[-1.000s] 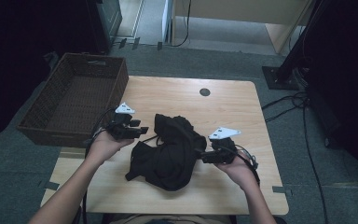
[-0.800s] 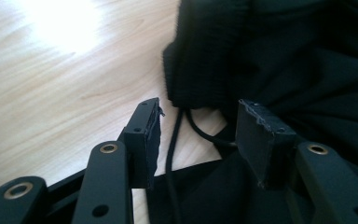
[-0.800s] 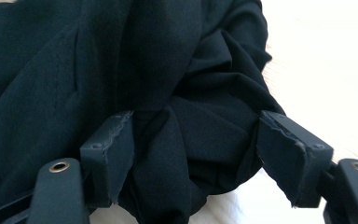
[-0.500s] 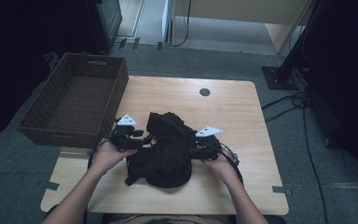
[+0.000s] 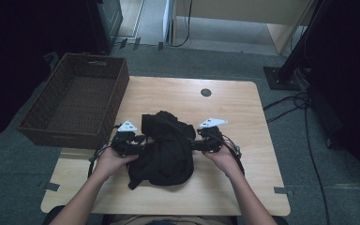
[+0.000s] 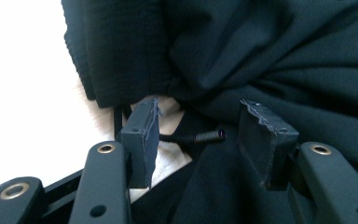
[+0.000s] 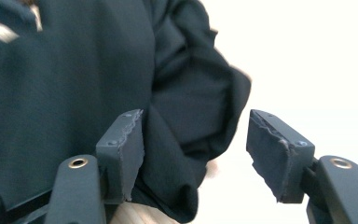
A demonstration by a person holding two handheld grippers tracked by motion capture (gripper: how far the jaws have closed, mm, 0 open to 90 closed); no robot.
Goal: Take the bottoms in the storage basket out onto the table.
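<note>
One black garment (image 5: pixel 166 147) lies crumpled near the worktop's (image 5: pixel 234 108) front edge, with two grippers flanking it. The left gripper (image 6: pixel 198 135) has its fingers apart, cloth bunched between them but unpinched. The right gripper (image 7: pixel 196 140) has just been closing its fingers, a fold between them, not yet clamped. One wicker basket (image 5: pixel 75 105) overhangs the left edge, nothing visible inside.
</note>
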